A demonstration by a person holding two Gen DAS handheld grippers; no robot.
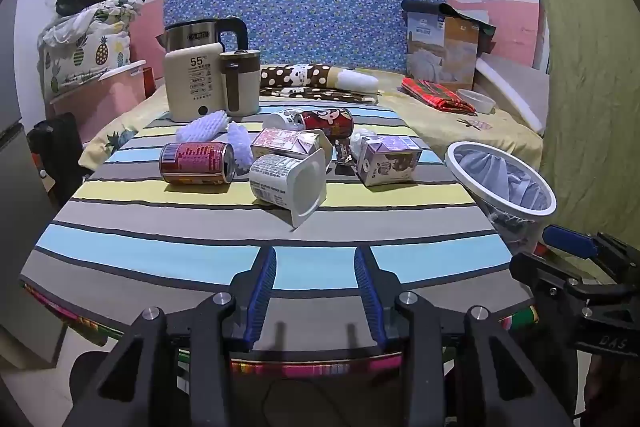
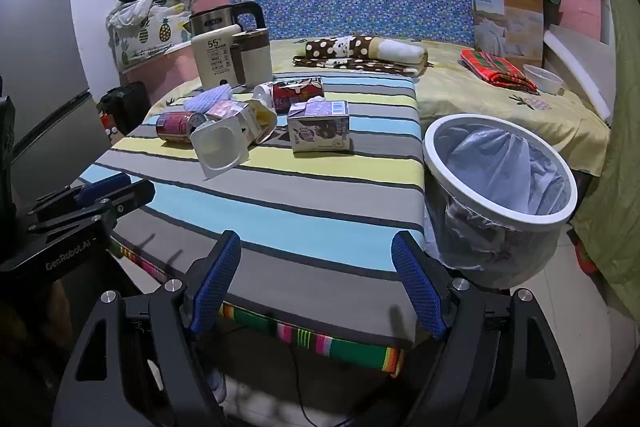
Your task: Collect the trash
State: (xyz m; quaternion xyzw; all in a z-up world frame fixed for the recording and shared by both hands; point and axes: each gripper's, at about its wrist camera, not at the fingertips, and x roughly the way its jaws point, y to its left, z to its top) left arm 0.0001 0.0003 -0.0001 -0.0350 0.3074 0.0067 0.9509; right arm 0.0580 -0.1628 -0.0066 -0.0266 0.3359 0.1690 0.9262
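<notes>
Trash lies on the striped table [image 1: 160, 223]: a red can [image 1: 196, 163] on its side, a white yogurt cup [image 1: 286, 185] tipped over, a pink carton [image 1: 284, 143], a purple milk carton [image 1: 390, 159], a second red can [image 1: 326, 123] and white foam nets [image 1: 204, 126]. A white bin [image 1: 500, 183] with a liner stands at the table's right edge. My left gripper [image 1: 315, 255] is open over the near edge, holding nothing. In the right wrist view my right gripper [image 2: 316, 247] stands wide open and empty, with the bin [image 2: 500, 179] at its right and the purple carton [image 2: 320, 129] ahead.
A beige kettle box [image 1: 194, 87], a steel kettle [image 1: 204, 33] and a brown-lidded cup [image 1: 240, 83] stand at the table's far left. A bed with a cardboard box [image 1: 444, 43] lies behind. A grey fridge [image 2: 36, 47] is at the left.
</notes>
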